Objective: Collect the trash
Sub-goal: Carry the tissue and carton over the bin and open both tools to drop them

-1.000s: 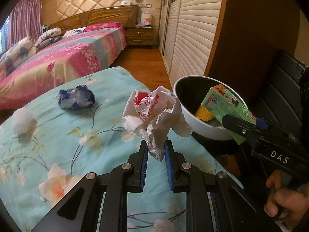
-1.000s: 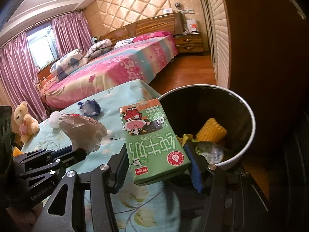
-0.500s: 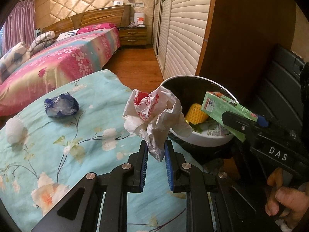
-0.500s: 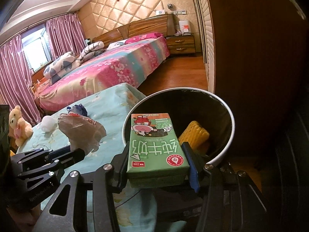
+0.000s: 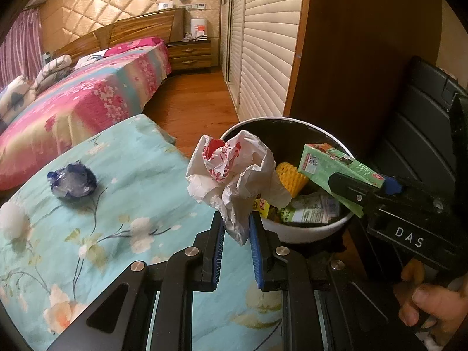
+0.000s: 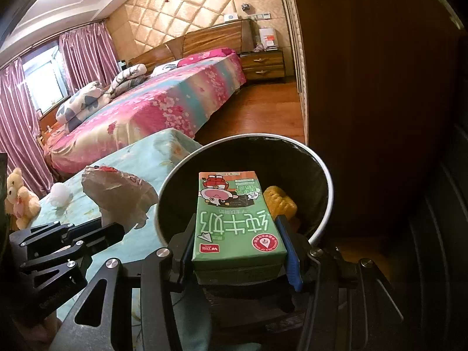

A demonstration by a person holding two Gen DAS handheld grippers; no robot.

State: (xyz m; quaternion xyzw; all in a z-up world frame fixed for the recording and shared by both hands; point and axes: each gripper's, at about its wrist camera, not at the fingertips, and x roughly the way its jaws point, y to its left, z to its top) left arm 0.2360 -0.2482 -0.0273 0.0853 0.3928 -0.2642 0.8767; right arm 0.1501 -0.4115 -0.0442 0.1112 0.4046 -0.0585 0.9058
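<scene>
Both grippers closer: milk carton point(image 6: 238, 222) now over bin point(image 6: 326, 187), wrapper point(image 5: 234, 172) at rim.

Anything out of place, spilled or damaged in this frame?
Nothing spilled or damaged. Two bits of litter remain on the floral sheet: a crumpled blue wrapper and a white fluffy ball. Both grippers hold trash by the bin.

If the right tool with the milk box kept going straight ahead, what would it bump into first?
Probably the trash bin. The right tool points the green milk carton over the rim into the bin's mouth, so it would likely meet the yellow trash or the far inner wall. Depth is unclear.
</scene>
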